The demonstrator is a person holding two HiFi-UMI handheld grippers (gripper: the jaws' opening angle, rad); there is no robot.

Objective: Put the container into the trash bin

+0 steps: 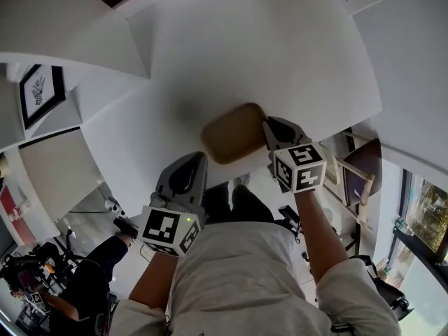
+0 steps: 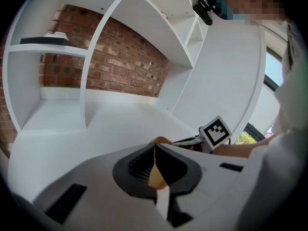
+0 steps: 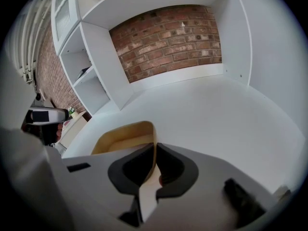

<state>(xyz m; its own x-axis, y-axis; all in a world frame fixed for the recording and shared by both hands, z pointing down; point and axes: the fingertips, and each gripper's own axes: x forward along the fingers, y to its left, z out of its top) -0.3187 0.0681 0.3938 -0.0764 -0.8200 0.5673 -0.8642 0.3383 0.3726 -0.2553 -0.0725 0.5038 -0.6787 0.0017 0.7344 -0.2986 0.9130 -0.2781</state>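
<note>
The container [image 1: 234, 133] is a shallow tan tray with rounded corners, held just over the white table [image 1: 280, 47] near its front edge; a faint shadow lies on the table beyond it. My right gripper [image 1: 267, 126] is shut on its right rim, and in the right gripper view the thin tan wall [image 3: 122, 137] runs between the jaws of the right gripper [image 3: 156, 147]. My left gripper [image 1: 202, 157] meets the container's near-left corner. In the left gripper view a tan sliver sits clamped between the jaws of the left gripper [image 2: 155, 149], with a bit of container [image 2: 161, 140] above. No trash bin is in view.
White shelving [image 2: 86, 57] against a brick wall [image 3: 168, 35] rises behind the table. A framed picture [image 1: 38, 93] leans at the left. A dark chair [image 1: 364, 170] stands at the right below the table edge. Another person [image 1: 84, 285] is at the lower left.
</note>
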